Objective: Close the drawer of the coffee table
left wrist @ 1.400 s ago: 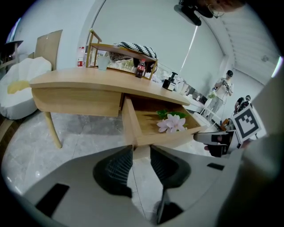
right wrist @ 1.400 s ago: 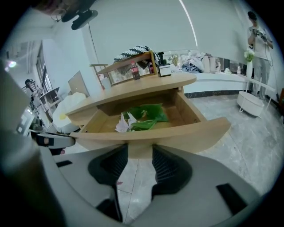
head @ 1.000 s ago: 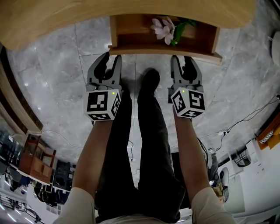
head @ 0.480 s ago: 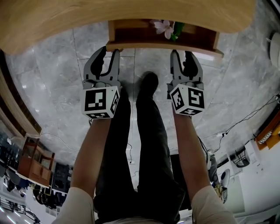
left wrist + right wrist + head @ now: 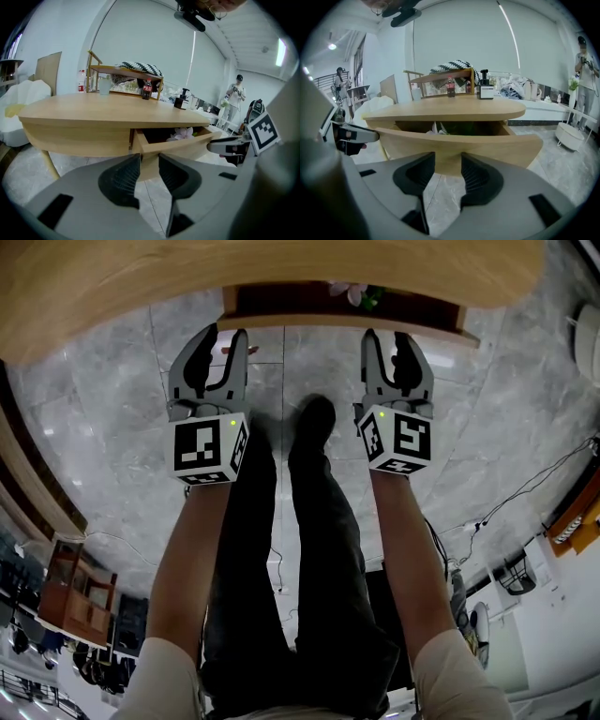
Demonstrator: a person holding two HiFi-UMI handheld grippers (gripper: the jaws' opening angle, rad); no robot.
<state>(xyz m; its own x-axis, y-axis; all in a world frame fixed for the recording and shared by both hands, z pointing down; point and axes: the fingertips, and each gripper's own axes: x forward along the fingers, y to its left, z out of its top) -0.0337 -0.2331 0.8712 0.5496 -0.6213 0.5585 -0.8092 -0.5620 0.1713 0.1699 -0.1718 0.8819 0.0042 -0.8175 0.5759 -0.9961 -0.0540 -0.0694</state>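
The wooden coffee table (image 5: 187, 277) fills the top of the head view. Its drawer (image 5: 347, 322) sticks out a little from under the top, and a pink flower (image 5: 356, 293) shows inside. My left gripper (image 5: 225, 336) is open, with its tips at the drawer front's left end (image 5: 154, 147). My right gripper (image 5: 386, 337) is open too, tips against the front's right part (image 5: 487, 145). Nothing lies between either pair of jaws. In the left gripper view the flower (image 5: 180, 134) shows in the drawer, and my left gripper (image 5: 149, 157) points at the corner. My right gripper (image 5: 448, 157) faces the front panel.
The person's legs and a dark shoe (image 5: 314, 418) stand on the grey marble floor between the grippers. A cola bottle (image 5: 147, 89) and a wooden rack (image 5: 124, 77) sit on the table. Cables (image 5: 525, 493) run across the floor at the right. A person (image 5: 234, 101) stands in the background.
Both grippers have moved forward toward the table. The drawer has slid further in under the table top, and most of the flower is now hidden.
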